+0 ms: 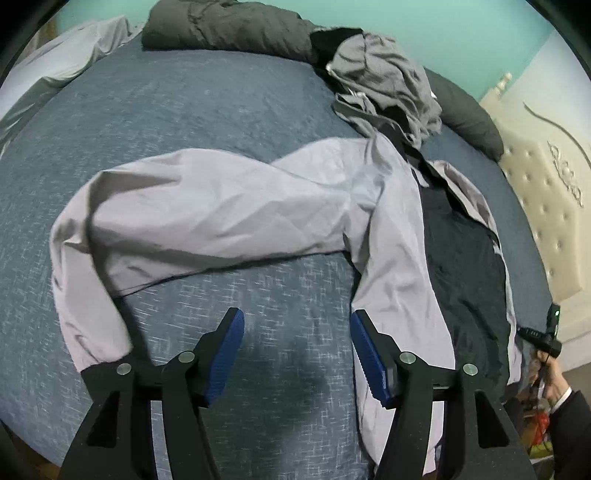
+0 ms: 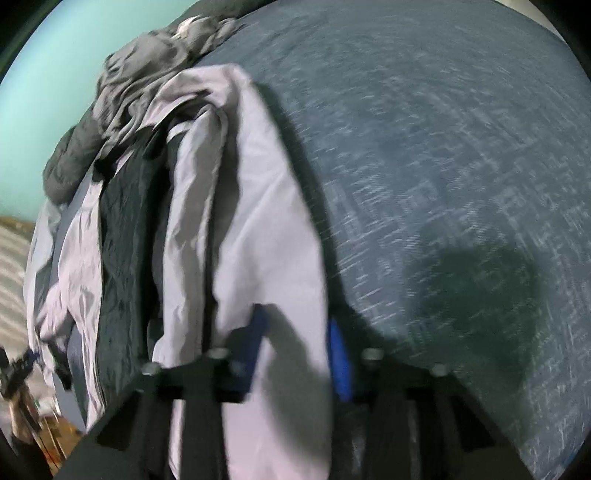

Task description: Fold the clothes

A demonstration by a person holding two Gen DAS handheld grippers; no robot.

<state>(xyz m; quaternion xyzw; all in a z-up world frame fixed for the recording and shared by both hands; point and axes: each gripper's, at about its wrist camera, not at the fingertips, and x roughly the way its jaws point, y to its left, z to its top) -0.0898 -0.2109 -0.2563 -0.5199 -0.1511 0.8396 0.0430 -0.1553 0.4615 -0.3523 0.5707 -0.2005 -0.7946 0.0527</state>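
Looking along the left gripper (image 1: 297, 354), the left wrist view shows its black jaws spread wide apart with nothing between them; the ribbed blue pads (image 1: 226, 356) hang over bare bedding. Beneath lies a bed (image 1: 184, 110) covered in a blue-grey heathered sheet flecked with pale threads. A light grey jacket (image 1: 236, 210) of smooth, thin, slightly creased fabric sprawls across it, one sleeve arcing leftwards towards the camera and the body running down the right side, where its dark lining (image 1: 465, 258) lies exposed. Behind it sits a crumpled heap of grey clothes (image 1: 388, 85), beside a dark rolled blanket (image 1: 225, 26). A cream tufted headboard (image 1: 543, 192) stands at the right edge. No writing or label can be read.

From the right wrist, the picture is blurred. The right gripper (image 2: 295, 350) has the jacket's pale fabric (image 2: 258, 221) draped between its blue pads (image 2: 341, 358), which stand somewhat apart; whether they actually pinch the cloth cannot be told. The lining (image 2: 122, 229) shows as a dark, crinkled strip to the left.
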